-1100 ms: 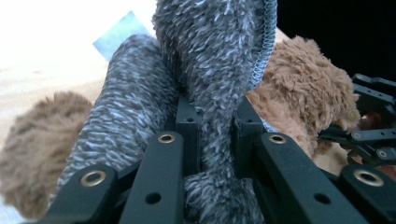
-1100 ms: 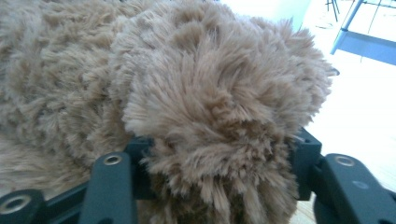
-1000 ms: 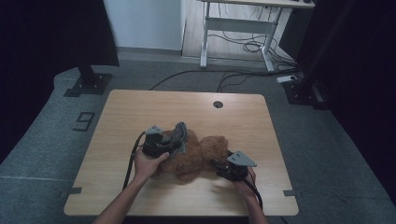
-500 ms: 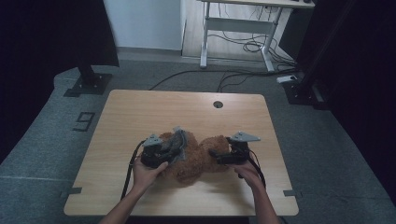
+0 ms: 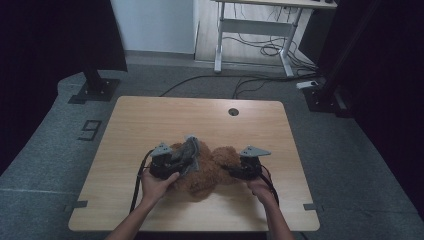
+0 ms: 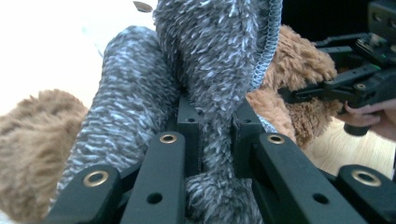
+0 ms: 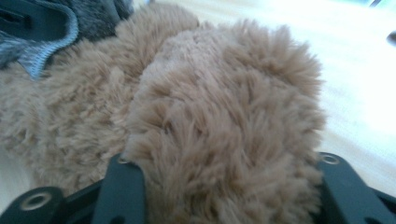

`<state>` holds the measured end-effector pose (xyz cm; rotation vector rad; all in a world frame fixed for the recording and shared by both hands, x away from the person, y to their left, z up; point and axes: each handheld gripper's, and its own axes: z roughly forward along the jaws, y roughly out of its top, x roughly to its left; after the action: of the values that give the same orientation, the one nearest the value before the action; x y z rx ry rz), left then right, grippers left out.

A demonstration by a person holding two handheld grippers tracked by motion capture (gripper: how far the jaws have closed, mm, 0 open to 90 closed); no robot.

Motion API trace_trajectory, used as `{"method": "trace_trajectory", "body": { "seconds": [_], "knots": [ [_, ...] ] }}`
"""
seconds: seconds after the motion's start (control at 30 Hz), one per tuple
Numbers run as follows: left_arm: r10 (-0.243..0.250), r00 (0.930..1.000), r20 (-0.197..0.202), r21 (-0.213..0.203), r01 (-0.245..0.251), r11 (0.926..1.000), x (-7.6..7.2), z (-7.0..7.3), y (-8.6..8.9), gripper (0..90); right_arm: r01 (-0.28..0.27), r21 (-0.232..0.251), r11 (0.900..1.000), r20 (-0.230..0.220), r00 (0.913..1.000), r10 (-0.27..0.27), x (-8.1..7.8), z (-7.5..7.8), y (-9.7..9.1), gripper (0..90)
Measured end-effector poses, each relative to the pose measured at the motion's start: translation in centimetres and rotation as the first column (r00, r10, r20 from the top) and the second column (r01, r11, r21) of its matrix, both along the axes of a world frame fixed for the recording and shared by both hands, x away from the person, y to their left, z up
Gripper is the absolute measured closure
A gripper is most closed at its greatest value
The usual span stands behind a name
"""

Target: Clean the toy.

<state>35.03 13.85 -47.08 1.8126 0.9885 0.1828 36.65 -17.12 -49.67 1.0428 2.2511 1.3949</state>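
Since half a second ago, the right gripper (image 5: 231, 171) has kept beside the right end of the brown plush toy (image 5: 212, 172), and its jaws have just been closing; they now press on a thick tuft of the toy's fur, which bulges between them in the right gripper view (image 7: 224, 140). Left of the toy's middle, the left gripper (image 5: 179, 162) holds a grey fuzzy cloth (image 5: 189, 152), its jaws clamped tight on a fold that rises between them in the left gripper view (image 6: 217, 93). That cloth drapes over the left part of the toy and touches it. Brown fur (image 6: 299, 84) shows on both sides of the cloth. Behind the toy, the wooden table (image 5: 200, 117) carries a small round hole (image 5: 233, 111) near its far edge. Each hand (image 5: 156, 186) grips its tool on the near side of the toy, and the toy itself lies on the near half of the table, roughly centred.
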Motion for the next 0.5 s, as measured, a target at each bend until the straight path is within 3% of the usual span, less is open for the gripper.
{"method": "trace_trajectory", "body": {
  "seconds": [0.17,0.27,0.4,0.47,0.5],
  "knots": [
    [0.035,0.9994,0.007,-0.016,-0.035,0.9993,1.1,1.0,1.1,78.0,0.044,0.078,0.9960,0.105,0.9931,-0.052,0.0,0.2,0.5,55.5],
    [0.063,0.9978,0.019,-0.022,-0.062,0.9978,2.1,1.8,1.7,78.1,0.077,0.124,0.9892,0.175,0.9796,-0.098,0.1,0.6,1.3,56.0],
    [0.088,0.9956,0.033,-0.032,-0.087,0.9957,3.1,2.5,1.9,78.0,0.100,0.131,0.9863,0.270,0.9537,-0.132,0.6,1.1,2.1,55.8],
    [0.087,0.9959,0.026,-0.029,-0.086,0.9959,3.3,2.3,1.7,78.0,0.090,0.098,0.9910,0.318,0.9408,-0.117,0.8,1.0,2.1,55.2],
    [0.081,0.9965,0.021,-0.020,-0.081,0.9965,3.3,2.1,1.6,78.0,0.085,0.092,0.9921,0.318,0.9416,-0.110,0.8,0.9,2.1,54.8]
  ]
}}
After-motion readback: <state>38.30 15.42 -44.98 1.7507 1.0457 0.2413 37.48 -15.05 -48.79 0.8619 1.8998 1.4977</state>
